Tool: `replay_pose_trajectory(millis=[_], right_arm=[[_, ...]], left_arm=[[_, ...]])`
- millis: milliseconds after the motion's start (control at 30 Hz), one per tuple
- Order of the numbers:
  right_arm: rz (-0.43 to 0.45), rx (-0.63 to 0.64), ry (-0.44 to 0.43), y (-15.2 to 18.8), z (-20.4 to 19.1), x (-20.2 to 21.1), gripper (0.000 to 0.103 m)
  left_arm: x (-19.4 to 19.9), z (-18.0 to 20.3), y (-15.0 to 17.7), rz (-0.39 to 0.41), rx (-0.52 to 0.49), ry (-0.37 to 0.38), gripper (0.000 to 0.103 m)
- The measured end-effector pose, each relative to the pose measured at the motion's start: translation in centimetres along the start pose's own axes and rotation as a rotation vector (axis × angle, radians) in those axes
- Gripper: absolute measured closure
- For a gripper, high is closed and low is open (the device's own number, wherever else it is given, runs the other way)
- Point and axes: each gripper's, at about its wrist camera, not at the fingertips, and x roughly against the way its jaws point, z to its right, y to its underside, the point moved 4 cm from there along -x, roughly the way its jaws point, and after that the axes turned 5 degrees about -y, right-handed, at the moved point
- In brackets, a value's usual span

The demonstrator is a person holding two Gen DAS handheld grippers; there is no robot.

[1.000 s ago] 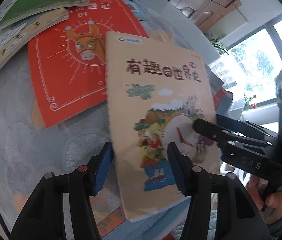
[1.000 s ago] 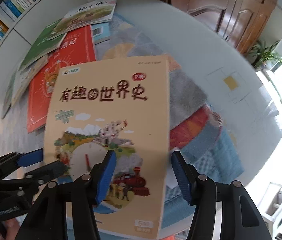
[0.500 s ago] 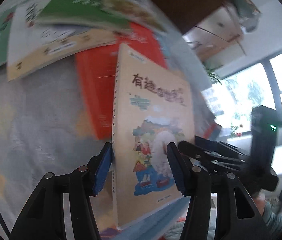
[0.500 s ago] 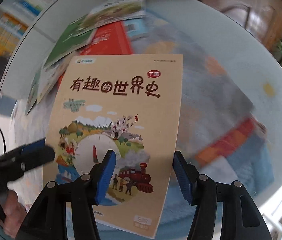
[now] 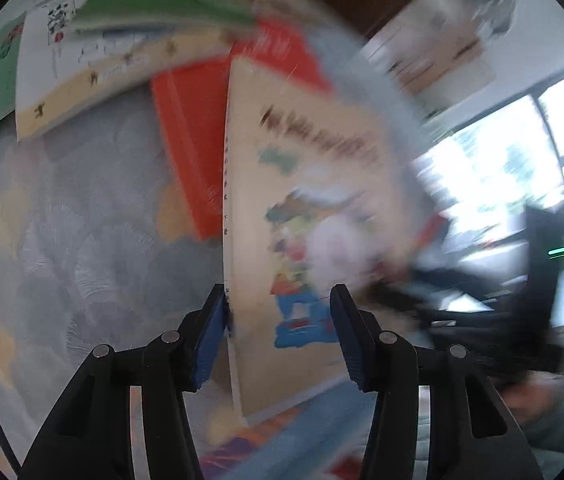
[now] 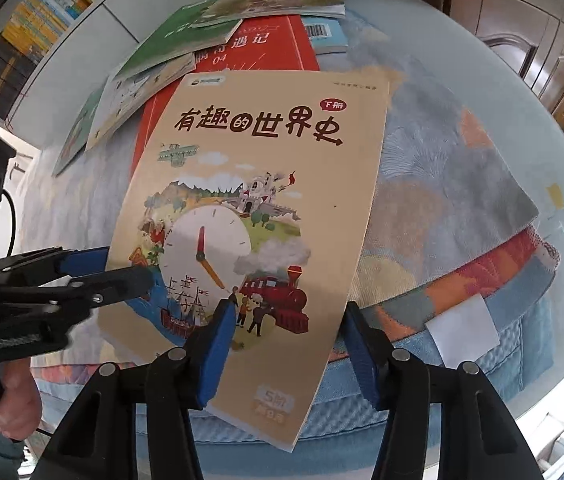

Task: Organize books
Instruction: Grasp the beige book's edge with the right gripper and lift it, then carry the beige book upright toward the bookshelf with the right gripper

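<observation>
Two claws work one book. My right gripper (image 6: 286,344) straddles the near right corner of the tan history book (image 6: 258,216), jaws closing, the cover between them, though I cannot tell if the pads bite yet. My left gripper (image 5: 278,328) closes across the book's spine edge, likely to steady it on both sides. The book hangs tilted above the patterned cloth (image 6: 442,184), just in front of the red book (image 6: 254,52) and the fanned books behind it.
</observation>
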Motion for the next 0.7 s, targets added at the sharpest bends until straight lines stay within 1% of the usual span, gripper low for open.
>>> replay_pose_trajectory(millis=[67, 100, 167, 200, 233, 267, 333, 433, 467, 533, 567, 600, 633, 667, 700], right_arm=[[0.020, -0.038, -0.059, 0.2, 0.9, 0.4, 0.050], [0.026, -0.060, -0.087, 0.2, 1.3, 0.6, 0.050], [0.036, -0.117, -0.156, 0.2, 2.3, 0.7, 0.049], [0.039, -0.132, -0.177, 0.3, 2.7, 0.8, 0.050], [0.040, -0.132, -0.186, 0.3, 2.8, 0.8, 0.050], [0.039, -0.119, -0.178, 0.4, 2.7, 0.9, 0.050], [0.042, -0.088, -0.150, 0.7, 2.6, 1.1, 0.049], [0.048, -0.066, -0.126, 0.9, 2.4, 1.3, 0.048], [0.049, -0.072, -0.134, 1.0, 2.6, 1.4, 0.048], [0.049, -0.091, -0.155, 1.1, 2.9, 1.3, 0.048], [0.050, -0.109, -0.173, 1.0, 2.9, 1.1, 0.048], [0.049, -0.129, -0.196, 0.9, 3.1, 1.1, 0.046], [0.049, -0.159, -0.229, 0.9, 3.5, 1.2, 0.044], [0.049, -0.184, -0.257, 0.7, 3.7, 1.1, 0.043], [0.051, -0.213, -0.288, 0.6, 4.1, 1.1, 0.041]], left_arm=[[1.6, 0.6, -0.3, 0.023, 0.021, 0.126, 0.057], [1.8, 0.6, -0.3, 0.023, 0.024, 0.148, 0.057], [0.8, 0.3, -0.2, 0.016, 0.035, 0.131, 0.059], [-0.3, -0.1, -0.1, -0.008, 0.062, 0.115, 0.066], [-0.8, -0.7, 0.0, -0.017, 0.081, 0.102, 0.070], [-0.8, -1.1, 0.3, -0.017, 0.087, 0.097, 0.071], [-1.5, -0.4, 0.6, -0.018, 0.083, 0.084, 0.080], [-2.4, 0.6, 0.6, -0.017, 0.057, 0.029, 0.081], [-2.2, 0.5, 0.6, -0.024, 0.054, 0.035, 0.081], [-2.2, 0.2, 0.7, -0.046, 0.075, 0.084, 0.081], [-2.2, 0.1, 0.9, -0.054, 0.089, 0.125, 0.081], [-2.1, 0.5, 0.9, -0.063, 0.117, 0.191, 0.081], [-1.9, 0.8, 0.6, -0.063, 0.136, 0.234, 0.081], [-1.6, 1.0, 0.4, -0.058, 0.153, 0.268, 0.081], [-1.2, 1.1, 0.3, -0.053, 0.160, 0.284, 0.081]])
